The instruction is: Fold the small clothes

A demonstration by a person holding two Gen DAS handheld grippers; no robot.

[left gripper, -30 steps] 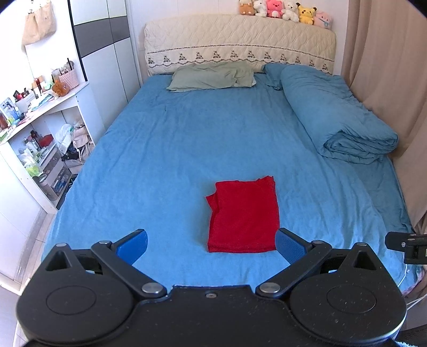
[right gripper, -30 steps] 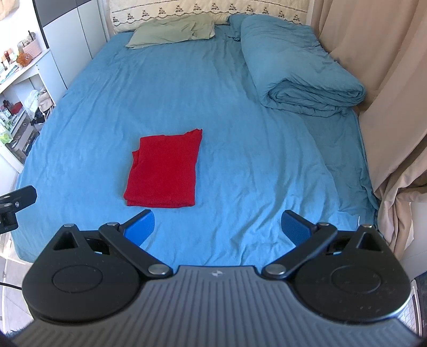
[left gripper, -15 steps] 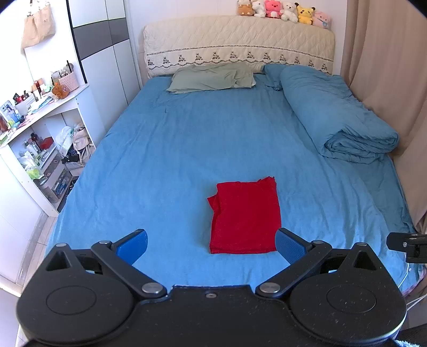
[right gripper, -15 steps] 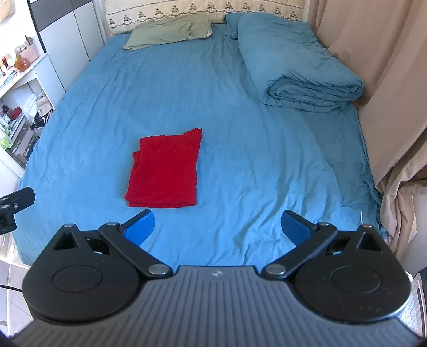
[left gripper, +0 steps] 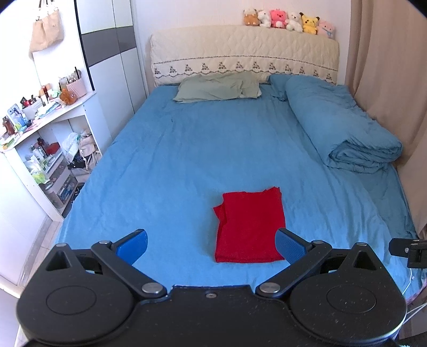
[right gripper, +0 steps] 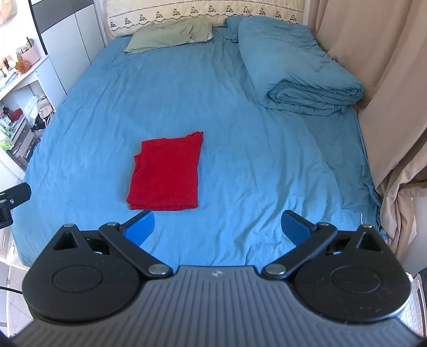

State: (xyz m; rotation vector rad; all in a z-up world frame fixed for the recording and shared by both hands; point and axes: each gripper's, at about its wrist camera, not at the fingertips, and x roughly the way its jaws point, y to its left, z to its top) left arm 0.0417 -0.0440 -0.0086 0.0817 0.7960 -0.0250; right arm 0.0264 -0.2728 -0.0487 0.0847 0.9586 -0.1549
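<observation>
A red garment (left gripper: 249,225) lies folded into a neat rectangle on the blue bed sheet (left gripper: 173,160), near the foot of the bed. It also shows in the right wrist view (right gripper: 166,172). My left gripper (left gripper: 210,247) is open and empty, held back above the foot of the bed, short of the garment. My right gripper (right gripper: 217,227) is open and empty, to the right of the garment and apart from it.
A rolled blue duvet (left gripper: 344,128) lies along the right side. A green pillow (left gripper: 218,86) rests by the headboard, with plush toys (left gripper: 288,20) on top. A white shelf unit (left gripper: 34,133) with clutter stands at the left. Beige curtains (right gripper: 373,66) hang at the right.
Both grippers have drawn back and risen slightly from the bed. The garment has not moved, and both grippers stay open.
</observation>
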